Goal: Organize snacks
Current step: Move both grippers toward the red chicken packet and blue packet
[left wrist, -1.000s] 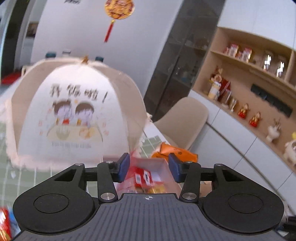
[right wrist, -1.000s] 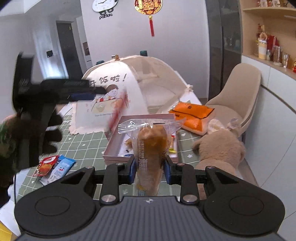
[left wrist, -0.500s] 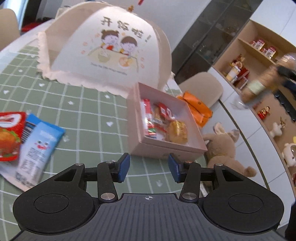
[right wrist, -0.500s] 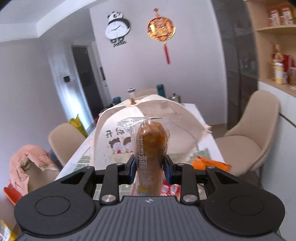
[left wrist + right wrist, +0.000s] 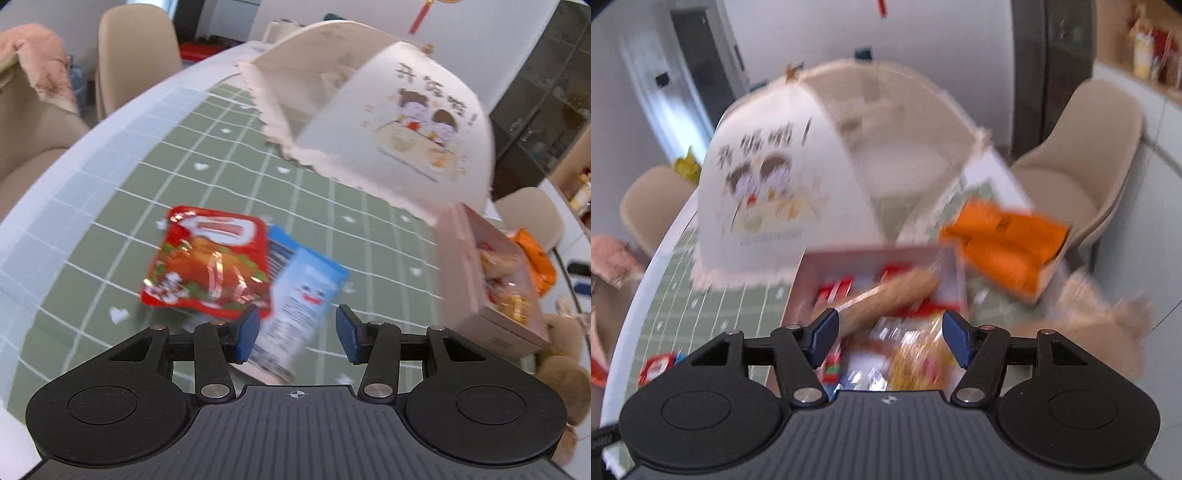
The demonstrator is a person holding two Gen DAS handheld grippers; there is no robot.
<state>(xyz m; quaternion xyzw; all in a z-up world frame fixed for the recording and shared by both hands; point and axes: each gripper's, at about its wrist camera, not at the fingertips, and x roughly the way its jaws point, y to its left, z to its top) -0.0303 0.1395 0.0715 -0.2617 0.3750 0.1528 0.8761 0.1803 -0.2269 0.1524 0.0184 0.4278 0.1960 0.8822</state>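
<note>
Snacks on the cloth: two packets, one red packet (image 5: 210,262) overlapping one blue packet (image 5: 299,295)
Left gripper (image 5: 295,328): jaws apart, empty, above the blue packet
Right gripper (image 5: 888,334): jaws just opened, one bread roll (image 5: 890,295) apparently released into the pink box (image 5: 871,256)

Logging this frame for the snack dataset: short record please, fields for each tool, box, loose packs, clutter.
left tool: open, above blue pack, nothing held
right tool: jaws just opened, over box
bread roll: released, lying tilted in box
loose packs: red pack overlaps blue pack on mat
clutter: food cover, orange bags, plush toy
</note>
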